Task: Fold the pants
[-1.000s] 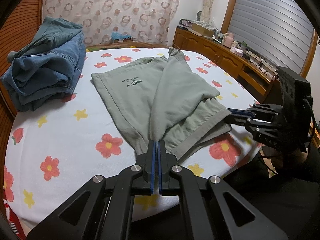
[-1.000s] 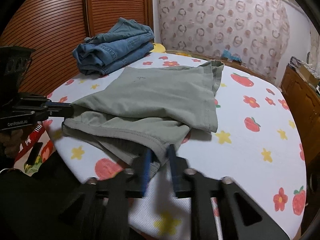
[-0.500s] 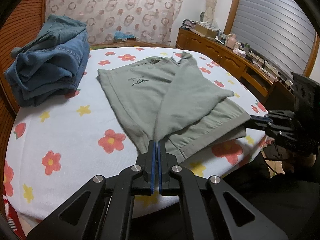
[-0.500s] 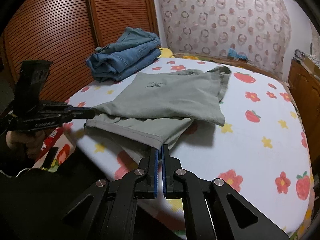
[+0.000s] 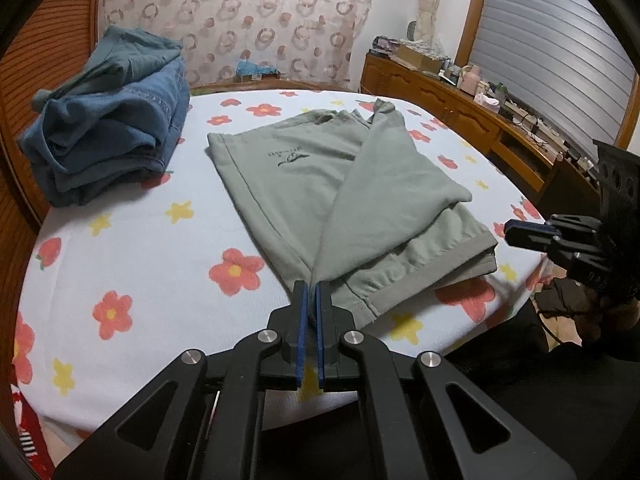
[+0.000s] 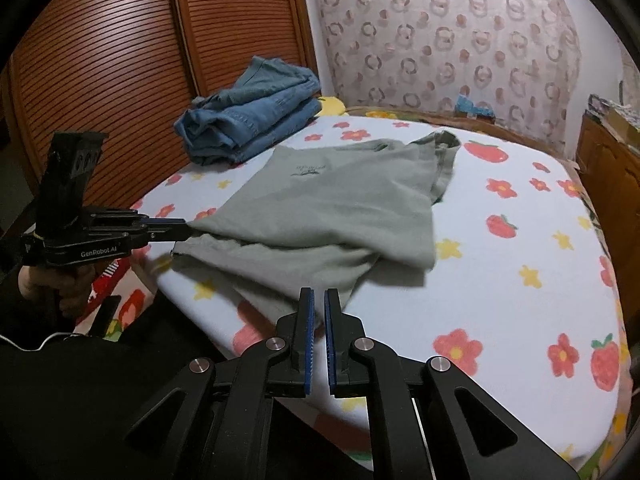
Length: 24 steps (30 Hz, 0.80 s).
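The sage-green pants [image 5: 320, 184] lie partly folded on the flowered bed, one layer doubled diagonally over the other; they also show in the right wrist view [image 6: 328, 216]. My left gripper [image 5: 311, 292] is shut on the near corner of the top layer, and it shows in the right wrist view [image 6: 182, 231] still pinching that corner. My right gripper [image 6: 317, 300] is slightly open with nothing between its pads, just off the pants' near edge. In the left wrist view it [image 5: 520, 232] hangs clear of the waistband end.
A pile of folded blue jeans [image 5: 108, 120] sits at the far left of the bed [image 5: 120, 240], also seen in the right wrist view [image 6: 252, 116]. A wooden cabinet [image 5: 460, 120] with clutter runs along the right. Slatted wooden doors [image 6: 100, 80] stand behind the bed.
My right gripper has let go of the pants' edge and drawn back slightly; the cloth has dropped onto the bed. My left gripper has kept its hold on the corner.
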Available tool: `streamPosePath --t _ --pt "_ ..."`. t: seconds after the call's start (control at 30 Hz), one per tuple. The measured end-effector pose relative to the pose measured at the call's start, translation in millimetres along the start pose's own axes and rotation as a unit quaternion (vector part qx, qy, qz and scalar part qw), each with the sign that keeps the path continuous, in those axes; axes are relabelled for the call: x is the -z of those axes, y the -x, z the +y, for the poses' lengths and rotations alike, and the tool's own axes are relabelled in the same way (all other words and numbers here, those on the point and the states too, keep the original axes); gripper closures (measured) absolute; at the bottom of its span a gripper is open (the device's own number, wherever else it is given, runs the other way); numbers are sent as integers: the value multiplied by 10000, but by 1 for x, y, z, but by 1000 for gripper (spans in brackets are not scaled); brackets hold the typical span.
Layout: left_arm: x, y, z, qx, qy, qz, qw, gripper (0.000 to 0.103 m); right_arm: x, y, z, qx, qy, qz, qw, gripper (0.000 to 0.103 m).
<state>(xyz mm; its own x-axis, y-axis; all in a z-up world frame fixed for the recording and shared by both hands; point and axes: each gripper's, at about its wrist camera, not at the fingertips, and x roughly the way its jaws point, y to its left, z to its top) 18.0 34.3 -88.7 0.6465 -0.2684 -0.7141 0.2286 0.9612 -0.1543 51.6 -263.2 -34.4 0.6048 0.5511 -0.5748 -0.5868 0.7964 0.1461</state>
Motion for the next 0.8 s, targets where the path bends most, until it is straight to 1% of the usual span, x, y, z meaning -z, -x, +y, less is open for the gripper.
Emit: streamPosePath --t 0.03,0.07,0.1,0.13,0.17,0.23,0.3,0.37,0.4,0.47,0.5,0.63,0.67,0.8 --pt "-1 1 -1 -34 -13 -5 10000 94 0 0 0 0 0 0 10000 98" --pt "-3 2 -2 -93 -56 -20 9999 93 0 6 -3 43 -32 -61 10000 98" --pt "-4 3 -2 -125 -87 -39 9999 88 0 6 -3 43 -32 -61 10000 97" --pt "-5 4 -3 -161 -119 -72 9998 78 0 7 -4 86 -42 -93 9999 97" --pt "-6 4 -3 -197 -127 -101 9997 73 -1 8 -6 131 -53 -112 9998 96" --pt "-8 5 -2 -195 -127 -148 9996 58 -2 6 -10 245 -73 -120 9996 95" --pt "-12 5 -1 -233 -144 -201 9994 57 -3 5 -12 325 -88 -124 9994 93" --pt "-16 3 0 -272 -158 -208 9993 41 -6 1 -15 400 -83 -120 9991 85" --pt "-18 2 1 -270 -151 -251 9992 29 -8 -1 -18 436 -87 -115 9989 83" --pt "-22 0 2 -235 -136 -302 9992 27 -11 -7 -20 457 -115 -106 9988 75" --pt "-24 -2 2 -241 -131 -283 9992 26 -12 -10 -22 477 -120 -95 9987 74" --pt "-32 -13 2 -307 -215 -250 9990 26 -18 -27 -27 507 -135 31 9986 73" --pt "-33 -15 2 -299 -226 -253 9990 26 -22 -34 -28 483 -122 136 9987 73" --pt "-37 -21 5 -342 -255 -244 9988 26 -28 -44 -26 482 -66 236 9985 71"
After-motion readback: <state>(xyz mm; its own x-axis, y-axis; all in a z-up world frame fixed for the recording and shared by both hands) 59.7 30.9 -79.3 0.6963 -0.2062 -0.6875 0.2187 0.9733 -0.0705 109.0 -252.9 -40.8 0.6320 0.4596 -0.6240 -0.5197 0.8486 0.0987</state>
